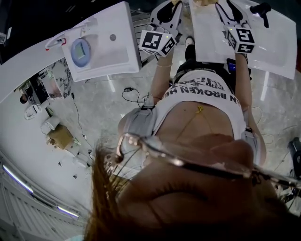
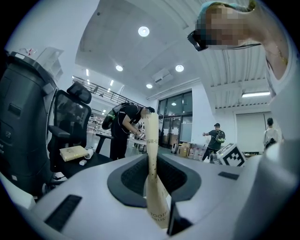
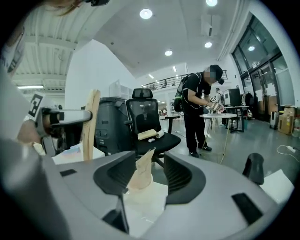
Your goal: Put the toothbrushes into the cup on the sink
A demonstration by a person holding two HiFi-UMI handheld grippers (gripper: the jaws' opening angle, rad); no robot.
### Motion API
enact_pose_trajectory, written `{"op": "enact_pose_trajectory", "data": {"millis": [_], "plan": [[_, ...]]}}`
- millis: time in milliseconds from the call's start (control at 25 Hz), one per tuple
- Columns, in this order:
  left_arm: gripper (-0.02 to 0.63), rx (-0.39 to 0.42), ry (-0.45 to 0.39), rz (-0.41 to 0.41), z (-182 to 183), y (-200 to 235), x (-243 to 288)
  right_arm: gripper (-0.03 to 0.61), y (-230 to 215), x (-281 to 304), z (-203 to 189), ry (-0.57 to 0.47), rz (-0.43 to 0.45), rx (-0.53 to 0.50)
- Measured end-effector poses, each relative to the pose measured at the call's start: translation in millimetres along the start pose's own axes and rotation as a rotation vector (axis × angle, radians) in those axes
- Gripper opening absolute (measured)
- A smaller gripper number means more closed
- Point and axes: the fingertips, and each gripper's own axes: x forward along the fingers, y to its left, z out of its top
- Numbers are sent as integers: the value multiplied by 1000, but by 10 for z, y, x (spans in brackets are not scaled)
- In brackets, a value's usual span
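In the left gripper view my left gripper (image 2: 151,165) is shut on a toothbrush in a beige paper wrapper (image 2: 152,140), which stands upright out of the jaws. My right gripper (image 3: 151,169) is open; a torn beige piece of wrapper (image 3: 141,172) sits loosely between its jaws, leaning toward the left one. The right gripper view also shows the wrapped toothbrush (image 3: 90,124) at the left. In the head view both marker cubes (image 1: 157,41) (image 1: 241,40) are raised at the top. A light-blue cup (image 1: 81,52) stands on the white sink (image 1: 120,54) at the upper left, apart from both grippers.
A second white basin (image 1: 268,37) with a black faucet (image 1: 261,8) lies at the upper right. Cables (image 1: 132,96) trail over the marble floor. A black office chair (image 3: 146,123), a person at a small round table (image 3: 199,108) and other people stand beyond.
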Motion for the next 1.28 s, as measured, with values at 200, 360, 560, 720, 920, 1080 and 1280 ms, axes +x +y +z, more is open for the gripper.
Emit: {"op": "enact_pose_trajectory", "data": {"millis": [200,360,560,720,920,1080,1280], "plan": [[67,19,-8,-17,-61,95,270,178,-106,-302,63,-28,-50,13],[67,26,7,-50,-122,95,548,178,-245,-561,101,-37,-102,46],[67,54,18,-77,-227,96,883,178,-426,-808,66,-35,-171,93],[67,114,34,-95,-475,89,1123,178,-493,-952,-29,-24,-215,128],[67,163,110,-125,-897,50,1344,178,-534,-1032,-119,-9,-252,151],[67,158,185,-132,-1208,98,1435,178,-512,-1013,-131,-8,-258,154],[67,144,239,-156,-1415,109,1474,178,-488,-965,-119,5,-251,143]]}}
